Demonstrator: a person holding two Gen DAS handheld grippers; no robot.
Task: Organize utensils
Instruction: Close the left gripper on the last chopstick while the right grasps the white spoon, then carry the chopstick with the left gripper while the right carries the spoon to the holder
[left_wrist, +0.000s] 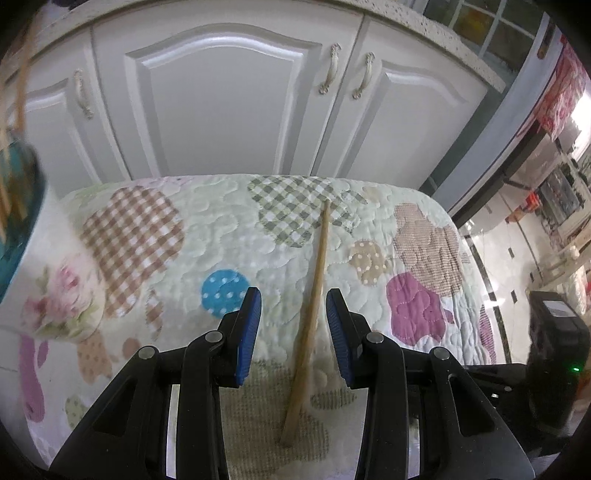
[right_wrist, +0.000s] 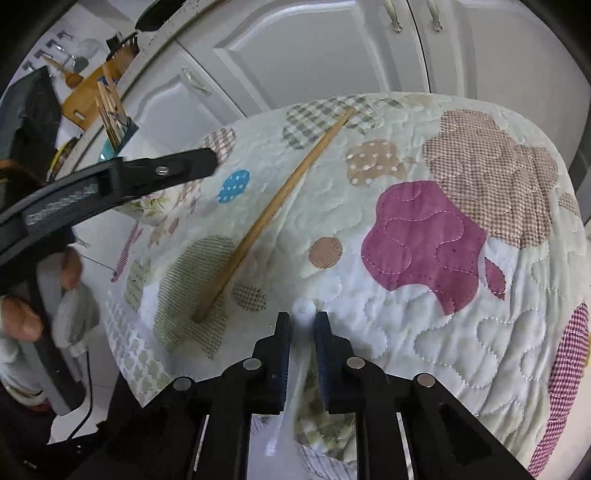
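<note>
Straddling chopstick (left_wrist: 312, 317), left gripper (left_wrist: 293, 306) (jaws apart), quilted cloth (left_wrist: 207, 236)

A long, thin, light brown wooden chopstick (left_wrist: 314, 306) lies flat on the quilted patchwork cloth, its narrow tip on a green checked patch. A pale translucent white plastic utensil (right_wrist: 303, 314) has its rounded end near the chopstick's thick end. More wooden chopsticks (right_wrist: 110, 110) stand upright in a teal holder (right_wrist: 123, 134) at the far left.

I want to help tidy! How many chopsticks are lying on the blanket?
1. The chopstick lies on the quilt between the left gripper fingers. More stand in the teal holder.
</note>
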